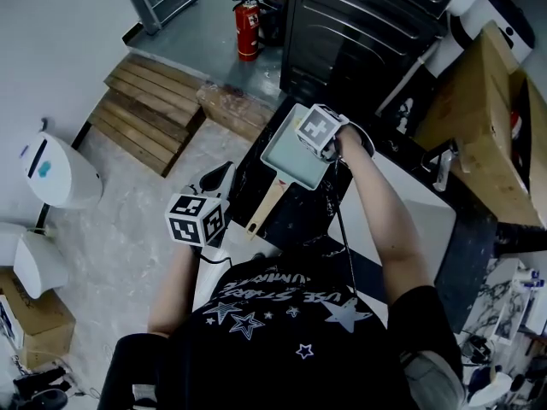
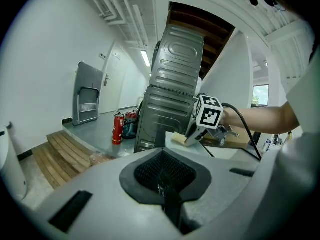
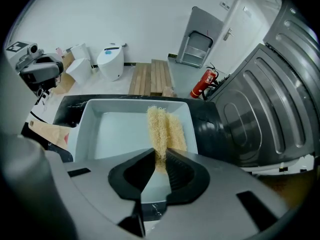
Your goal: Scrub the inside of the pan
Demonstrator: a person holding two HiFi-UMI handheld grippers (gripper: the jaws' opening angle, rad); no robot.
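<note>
Pan (image 1: 289,162): square, shallow, pale blue-grey with upright walls and rounded corners, on a light wooden handle (image 1: 265,207). In the right gripper view the pan (image 3: 117,134) has a bare, evenly pale floor.

Position: on the dark marbled worktop (image 1: 295,222), at its left end, close to the far edge where a grey ribbed metal cabinet (image 1: 367,32) stands.

Axis: the long axis runs on a diagonal, with the body toward the far edge and the handle pointing back toward the near-left corner. The handle's tip lies about at the worktop's left edge.

Right gripper (image 1: 319,137): over the far-right part of the pan, marker cube uppermost. In its own view the right gripper (image 3: 159,156) has both black fingers (image 3: 131,176) pinched on one end of a yellowish fibrous loofah (image 3: 163,126). The loofah sticks out ahead of the fingers, lengthwise across the right half of the pan, and its free end reaches the far wall. Whether it bears on the pan floor, cannot tell. The fingers themselves sit above the near wall of the pan, apart from it.

Left gripper (image 1: 218,180): off the worktop's left edge, beside the handle but clear of it. In its own view the left gripper (image 2: 162,181) has its pads (image 2: 150,170) brought together with nothing between them. The pan is well ahead and to its right.
</note>
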